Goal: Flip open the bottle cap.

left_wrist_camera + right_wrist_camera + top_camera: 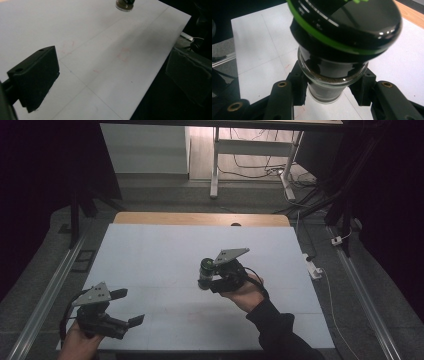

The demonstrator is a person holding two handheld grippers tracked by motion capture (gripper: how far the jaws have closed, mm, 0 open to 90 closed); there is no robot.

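My right gripper (209, 281) is shut on a small glass jar (205, 270) with a black cap and a green ring, right of the white table's (165, 255) centre. In the right gripper view the two pads (298, 87) clamp the glass body of the jar (342, 30) below the cap; dark grains fill it. The jar leans slightly, with its base low over the table; contact cannot be told. My left gripper (131, 306) stands open near the front left corner, holding nothing. The left gripper view has its jaws wide apart (112, 80) and the jar's base (124, 4) far off.
A wooden strip (200, 218) runs along the table's far edge. Metal rails (50, 285) flank the table on the floor. A white power strip (313, 266) with cables lies right of the table. Desk legs (215, 165) stand beyond.
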